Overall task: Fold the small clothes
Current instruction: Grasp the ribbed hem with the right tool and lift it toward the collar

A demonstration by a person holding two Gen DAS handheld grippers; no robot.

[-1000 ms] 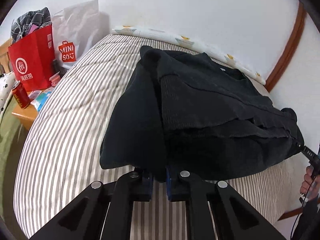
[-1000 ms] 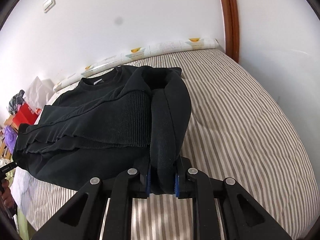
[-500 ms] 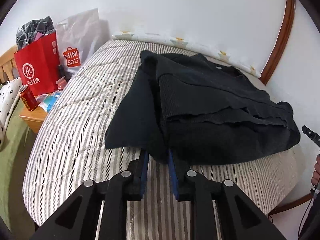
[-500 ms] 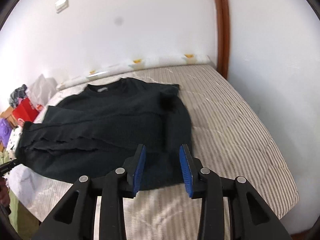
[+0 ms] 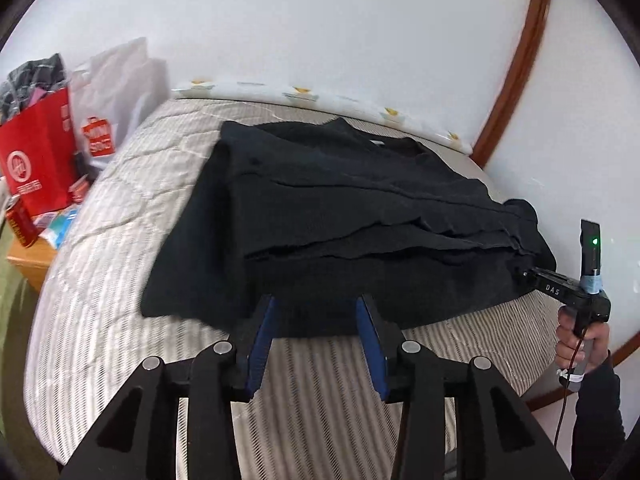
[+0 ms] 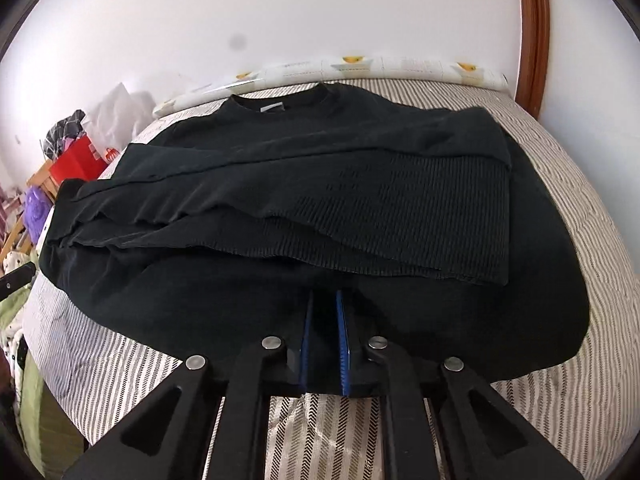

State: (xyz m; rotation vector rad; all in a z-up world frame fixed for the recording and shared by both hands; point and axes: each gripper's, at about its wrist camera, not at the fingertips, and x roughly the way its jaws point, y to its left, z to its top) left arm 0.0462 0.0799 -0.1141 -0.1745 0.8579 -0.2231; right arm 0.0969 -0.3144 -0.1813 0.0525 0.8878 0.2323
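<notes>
A black sweater (image 5: 344, 216) lies on the striped bed (image 5: 104, 264), its sleeves folded across the body; it also shows in the right wrist view (image 6: 320, 208). My left gripper (image 5: 316, 312) is open at the sweater's near hem, jaws wide apart and empty. My right gripper (image 6: 324, 312) has its blue pads nearly together on the sweater's bottom hem, with black cloth between them. The right gripper also shows at the right edge of the left wrist view (image 5: 524, 276), at the sweater's corner.
Red (image 5: 36, 152) and white (image 5: 116, 96) shopping bags stand at the bed's left, above a wooden nightstand (image 5: 28, 260) with a red can (image 5: 18, 224). A white wall and a rolled mat (image 6: 360, 68) run behind the bed. A wooden door frame (image 5: 516, 64) is at the right.
My left gripper let go of the sweater and opened wide. My right gripper, open half a second ago, moved in and closed on the bottom hem. The sweater now lies flatter.
</notes>
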